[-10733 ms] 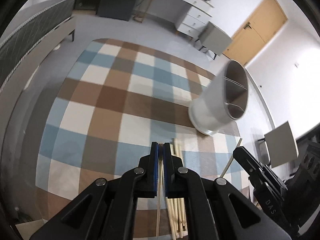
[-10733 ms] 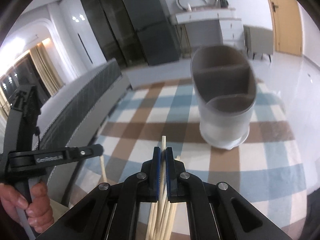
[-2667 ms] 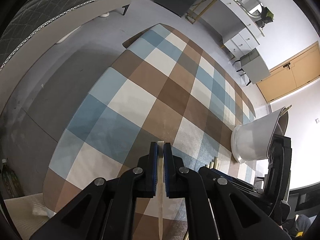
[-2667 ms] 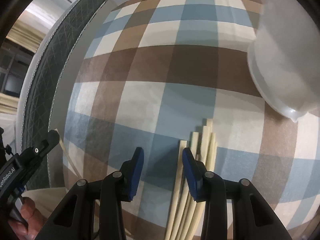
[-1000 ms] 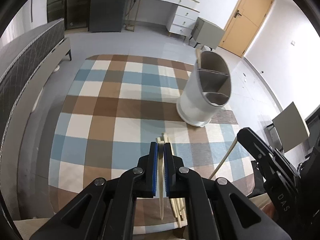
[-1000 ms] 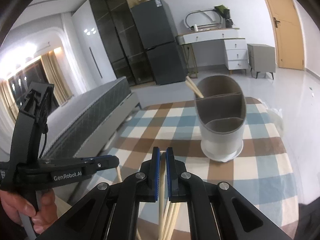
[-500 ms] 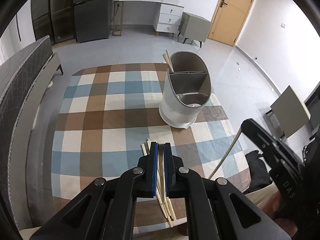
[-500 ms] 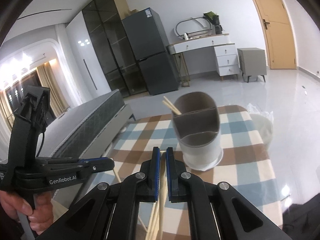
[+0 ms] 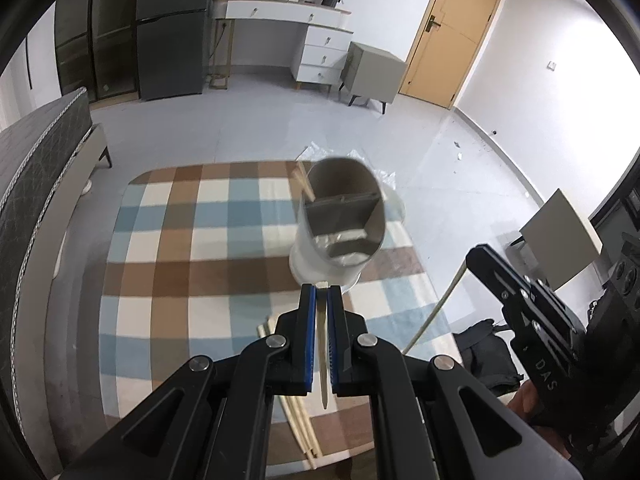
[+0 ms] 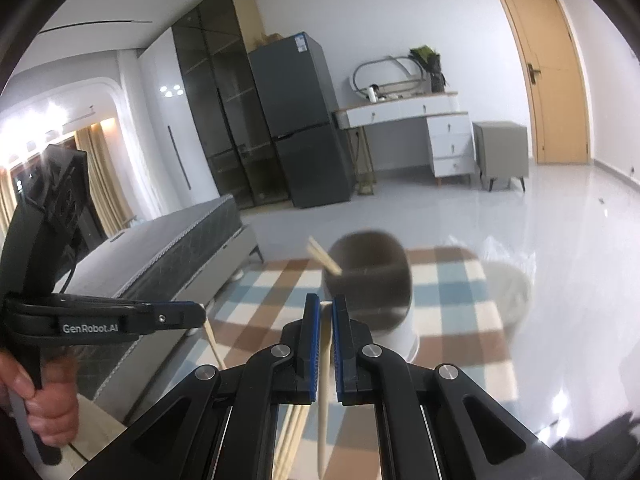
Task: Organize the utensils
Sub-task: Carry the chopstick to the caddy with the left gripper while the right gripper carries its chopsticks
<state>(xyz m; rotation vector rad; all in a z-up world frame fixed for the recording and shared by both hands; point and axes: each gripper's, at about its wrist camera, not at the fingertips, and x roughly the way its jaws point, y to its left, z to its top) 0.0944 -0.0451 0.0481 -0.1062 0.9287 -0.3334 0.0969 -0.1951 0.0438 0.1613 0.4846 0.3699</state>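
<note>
The checked tablecloth (image 9: 168,280) carries a holder (image 9: 340,236) (partitioned) and loose chopsticks (image 9: 296,416).

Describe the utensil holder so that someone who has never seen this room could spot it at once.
Find the checked blue, brown and white tablecloth in the middle of the room. Near its far right edge stands the utensil holder, a tall oval tub, white outside and grey inside, split by dividers. It is the only upright thing on the cloth, with chopsticks sticking out of its far compartment.
</note>
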